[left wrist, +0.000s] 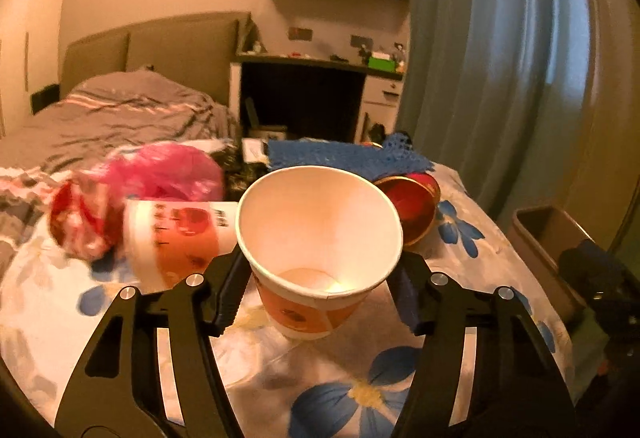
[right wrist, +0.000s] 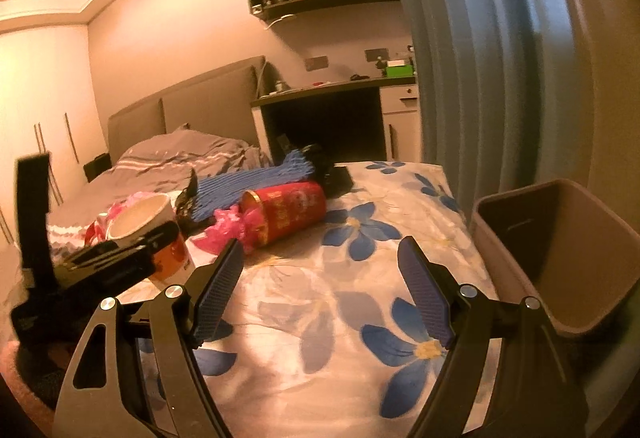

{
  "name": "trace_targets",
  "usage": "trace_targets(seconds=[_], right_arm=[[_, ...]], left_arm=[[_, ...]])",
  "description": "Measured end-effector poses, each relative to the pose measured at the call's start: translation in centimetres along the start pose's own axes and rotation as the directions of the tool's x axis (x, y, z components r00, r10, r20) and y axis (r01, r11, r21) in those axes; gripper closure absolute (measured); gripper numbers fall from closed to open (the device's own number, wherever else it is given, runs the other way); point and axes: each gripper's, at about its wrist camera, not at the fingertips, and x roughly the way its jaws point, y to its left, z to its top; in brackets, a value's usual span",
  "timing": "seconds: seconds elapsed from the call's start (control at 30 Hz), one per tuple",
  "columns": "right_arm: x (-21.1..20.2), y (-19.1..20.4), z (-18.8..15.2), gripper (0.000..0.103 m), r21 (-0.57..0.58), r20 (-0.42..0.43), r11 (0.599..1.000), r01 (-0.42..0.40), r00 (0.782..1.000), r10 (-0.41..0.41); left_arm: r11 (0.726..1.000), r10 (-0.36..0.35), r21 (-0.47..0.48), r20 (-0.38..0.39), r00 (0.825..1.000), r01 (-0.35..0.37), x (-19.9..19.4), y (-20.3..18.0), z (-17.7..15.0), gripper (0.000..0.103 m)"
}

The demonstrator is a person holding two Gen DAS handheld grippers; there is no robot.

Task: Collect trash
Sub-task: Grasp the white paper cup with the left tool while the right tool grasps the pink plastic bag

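Note:
A white and orange paper cup [left wrist: 320, 238] stands upright on the flowered bedspread [left wrist: 320, 370], mouth towards the camera. My left gripper [left wrist: 320, 270] is closed around its sides, both pads against the cup wall. In the right wrist view the same cup [right wrist: 140, 218] sits in the left gripper [right wrist: 120, 258] at the left. My right gripper [right wrist: 320, 290] hangs open over bare bedspread, nothing between its fingers. A second paper cup [left wrist: 180, 234] lies on its side beside a pink plastic bag [left wrist: 168, 170]. A red can [right wrist: 292, 210] lies tipped over.
A brown waste bin [right wrist: 560, 250] stands off the bed's right edge, beside the grey curtain [right wrist: 480, 78]. A blue knitted cloth [right wrist: 256, 182] lies behind the can. More pink plastic [right wrist: 228, 226] sits at the can's mouth. A desk [right wrist: 332, 94] and headboard stand at the back.

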Motion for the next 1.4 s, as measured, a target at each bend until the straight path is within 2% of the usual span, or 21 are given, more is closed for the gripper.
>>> trace_targets(seconds=[0.27,0.33,0.47,0.6,0.8,0.9,0.97,1.03,1.13,1.23,1.4], right_arm=[[2.6,4.5,0.0,0.029,-0.082,-0.025,0.994,-0.071,0.997,0.069],[3.8,5.9,0.1,0.033,-0.111,-0.039,0.99,-0.083,0.996,0.08],[5.8,8.1,0.4,0.034,-0.144,-0.07,0.983,-0.111,0.992,0.101],[8.1,9.8,0.5,0.036,-0.181,-0.102,0.977,-0.108,0.991,0.091],[11.5,10.7,0.4,0.04,-0.204,-0.179,0.977,-0.065,0.983,0.028],[12.4,10.8,0.3,0.049,-0.207,-0.206,0.977,-0.058,0.978,0.014],[12.9,10.7,0.1,0.058,-0.203,-0.228,0.977,-0.061,0.974,0.013],[13.2,10.6,-0.1,0.072,-0.197,-0.248,0.978,-0.064,0.969,0.013],[13.1,10.3,-0.1,0.082,-0.185,-0.26,0.979,-0.084,0.965,0.033],[12.4,10.2,-0.1,0.086,-0.184,-0.258,0.976,-0.117,0.964,0.067],[9.8,10.3,-0.1,0.086,-0.182,-0.243,0.959,-0.219,0.955,0.172]], left_arm=[[0.994,0.073,-0.081,0.053,0.996,-0.068,-3.9,3.7,0.1,0.042],[0.992,0.087,-0.092,0.059,0.994,-0.082,-4.4,4.3,0.1,0.042],[0.988,0.102,-0.119,0.065,0.993,-0.093,-5.2,6.1,0.2,0.042],[0.987,0.1,-0.135,0.066,0.993,-0.091,-5.4,7.1,0.2,0.042],[0.986,0.086,-0.145,0.065,0.994,-0.076,-5.6,8.1,-0.1,0.042],[0.987,0.079,-0.148,0.063,0.995,-0.069,-5.5,8.3,-0.2,0.042],[0.987,0.074,-0.149,0.061,0.995,-0.065,-5.4,8.4,-0.2,0.042],[0.987,0.07,-0.151,0.058,0.996,-0.061,-5.4,8.6,-0.3,0.042],[0.987,0.07,-0.152,0.057,0.996,-0.06,-5.3,8.7,-0.2,0.042],[0.987,0.069,-0.152,0.057,0.996,-0.059,-5.3,8.7,-0.2,0.042],[0.987,0.069,-0.148,0.058,0.996,-0.059,-5.3,8.7,-0.2,0.042]])
